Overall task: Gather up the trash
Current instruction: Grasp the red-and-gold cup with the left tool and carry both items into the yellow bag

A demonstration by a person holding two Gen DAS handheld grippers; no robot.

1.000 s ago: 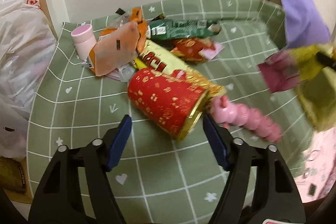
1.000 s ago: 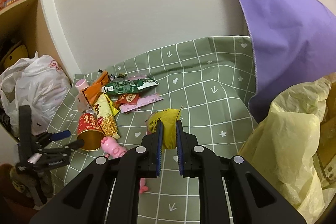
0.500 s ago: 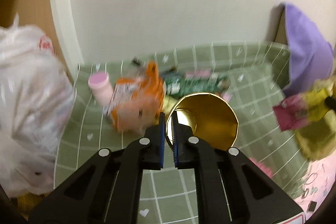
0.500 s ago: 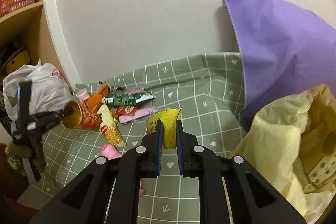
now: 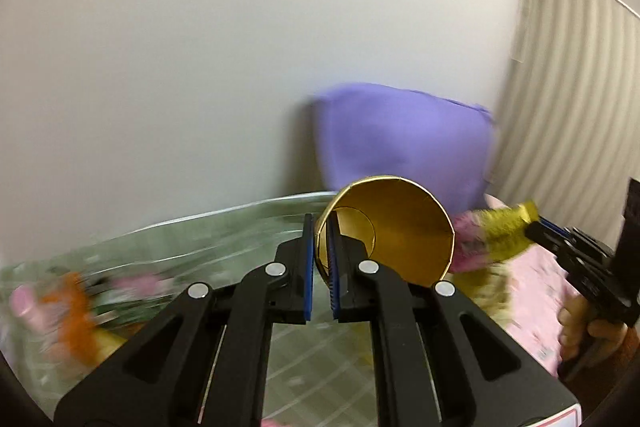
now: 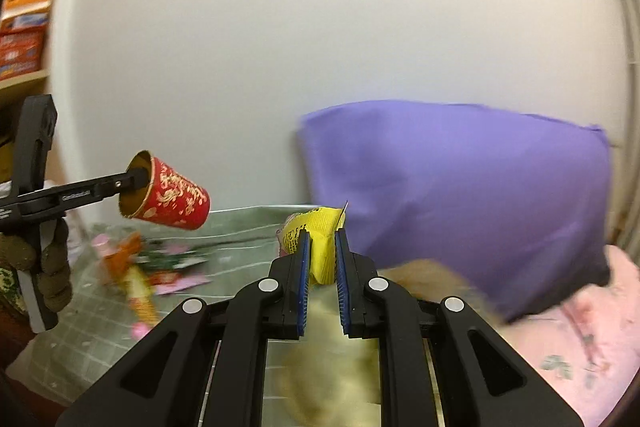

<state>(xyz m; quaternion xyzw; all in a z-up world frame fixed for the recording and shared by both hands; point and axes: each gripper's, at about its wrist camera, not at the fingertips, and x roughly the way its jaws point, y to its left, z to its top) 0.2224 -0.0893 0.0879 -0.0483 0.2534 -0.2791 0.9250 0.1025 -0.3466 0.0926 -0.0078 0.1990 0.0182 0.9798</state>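
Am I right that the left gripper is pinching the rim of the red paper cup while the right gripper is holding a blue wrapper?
Not quite: the wrapper in the right gripper is yellow, not blue, as the right wrist view shows. The rest holds: the left gripper is pinching the rim of the red paper cup.

A home, likely a bedroom: large purple fabric pillow (image 6: 460,195) against plain white wall (image 6: 320,27), pink floral bedding (image 6: 580,339), green grid-patterned cloth (image 6: 248,227), wooden shelf (image 6: 24,79) holding snack boxes.
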